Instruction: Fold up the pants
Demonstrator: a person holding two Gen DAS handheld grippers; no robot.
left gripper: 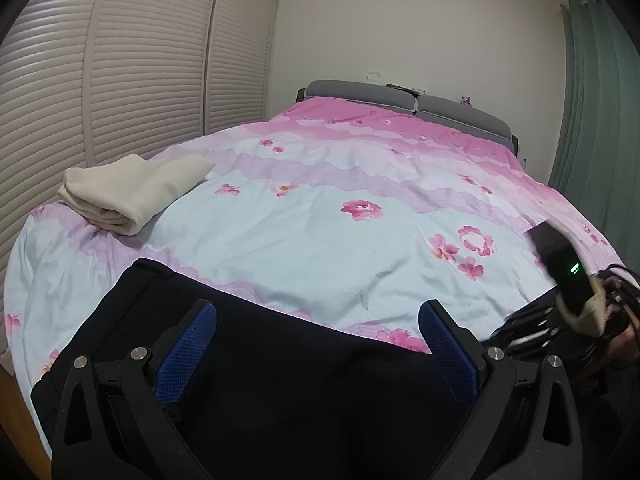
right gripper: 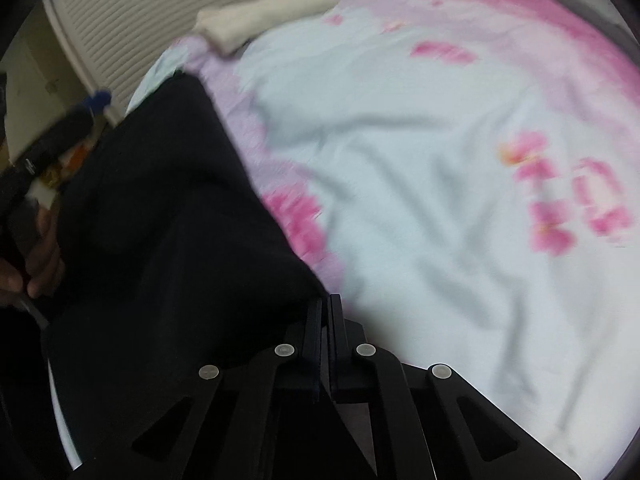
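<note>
The dark pants [left gripper: 288, 360] lie at the bed's [left gripper: 320, 216] near edge, long axis running sideways along it, under the wide-spread left gripper [left gripper: 318, 344], while the right gripper [right gripper: 326, 312] pinches their corner

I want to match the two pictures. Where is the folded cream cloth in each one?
Left wrist view: the folded cream cloth lies at the middle left, on the bed's far left corner beside the slatted doors.
Right wrist view: the cloth is at the top, left of centre, blurred.
Shared landmark: the dark pants lie nearer the camera than the cloth in both views.
</note>
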